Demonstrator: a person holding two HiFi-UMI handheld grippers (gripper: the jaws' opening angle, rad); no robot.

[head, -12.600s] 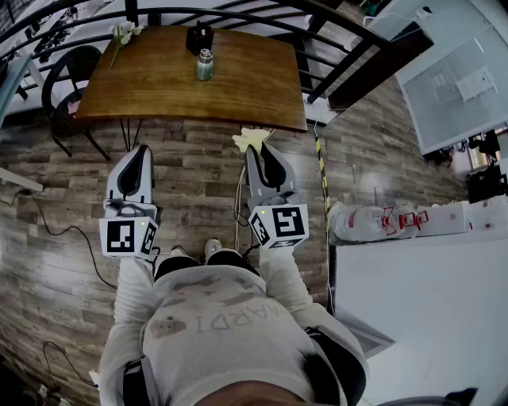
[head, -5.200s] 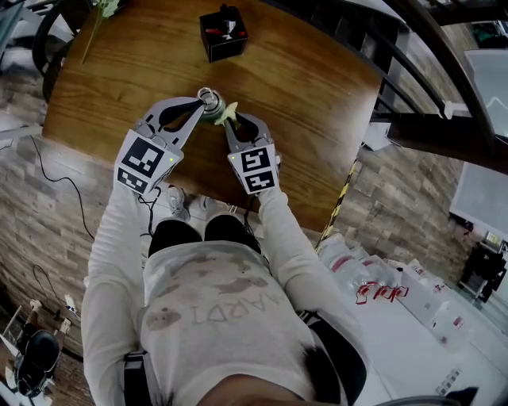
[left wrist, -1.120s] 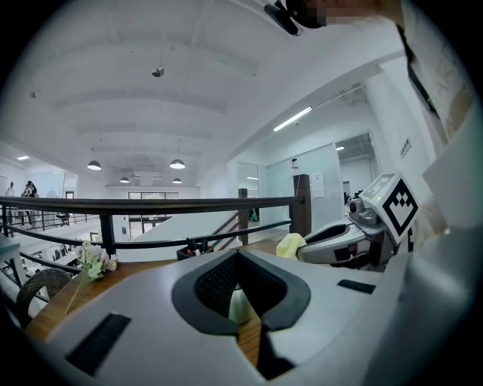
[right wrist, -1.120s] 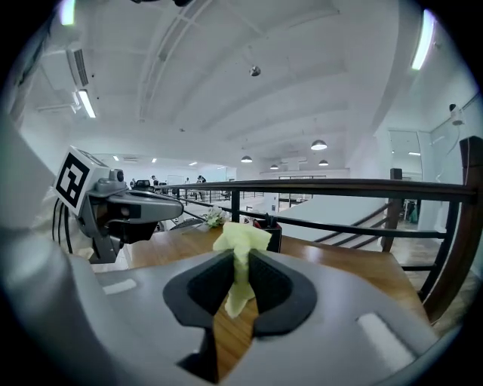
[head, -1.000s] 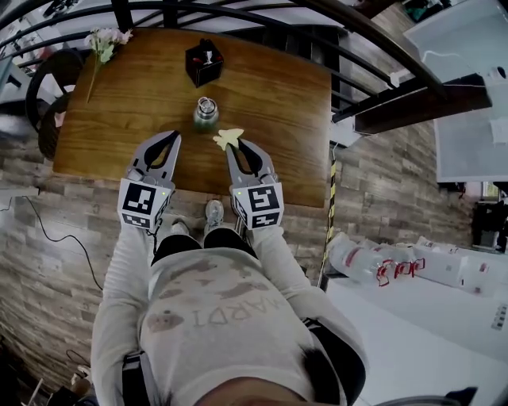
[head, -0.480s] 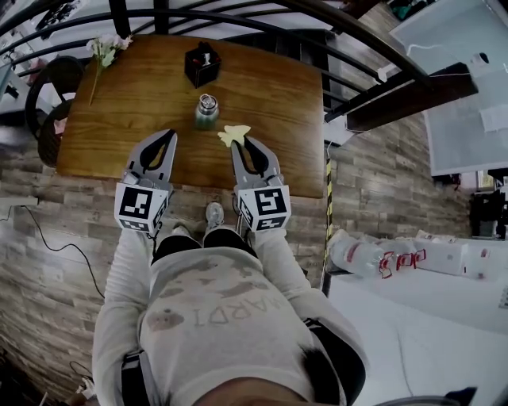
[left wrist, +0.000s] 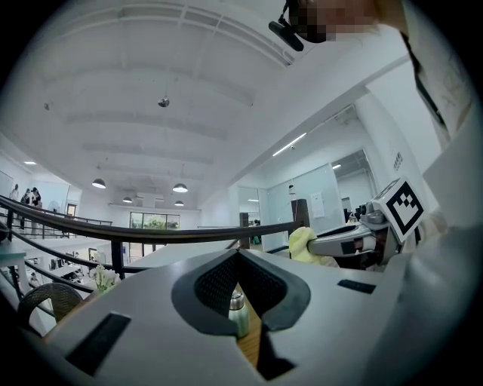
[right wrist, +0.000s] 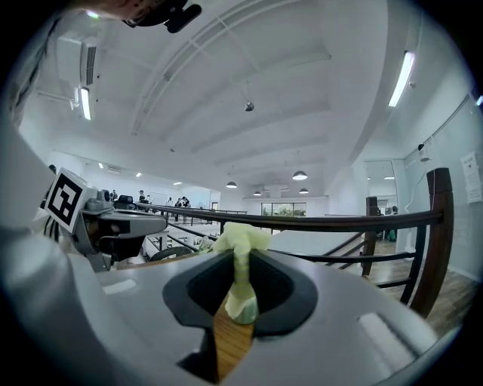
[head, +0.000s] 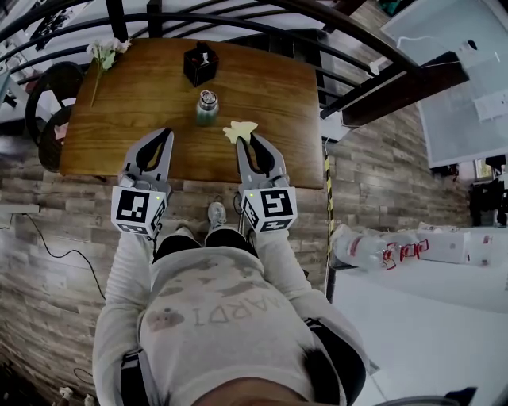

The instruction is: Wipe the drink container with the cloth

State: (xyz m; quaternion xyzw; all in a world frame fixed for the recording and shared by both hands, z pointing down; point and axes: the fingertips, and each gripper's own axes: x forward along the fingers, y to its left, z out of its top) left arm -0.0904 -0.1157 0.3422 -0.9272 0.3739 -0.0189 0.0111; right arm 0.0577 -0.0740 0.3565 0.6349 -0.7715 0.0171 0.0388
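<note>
The drink container [head: 207,107], a small green bottle with a metal cap, stands upright on the wooden table [head: 143,95]. It stands alone, with neither gripper touching it. My left gripper [head: 165,132] hovers near the table's front edge, left of the bottle, shut and holding nothing. The left gripper view shows the bottle [left wrist: 238,313] through the gap below the closed tips. My right gripper [head: 248,138] is shut on the yellow cloth [head: 240,129], just right of the bottle. The cloth [right wrist: 240,249] sticks out above the jaws in the right gripper view.
A black box [head: 201,63] stands behind the bottle. A flower stem [head: 101,54] lies at the table's far left corner. A dark railing [head: 238,16] curves behind the table, and a chair [head: 44,103] stands at its left. A white counter [head: 413,317] is at lower right.
A few seconds ago the left gripper and the cloth were at the bottle; now both are drawn back from it. Over the last second they barely moved relative to the bottle.
</note>
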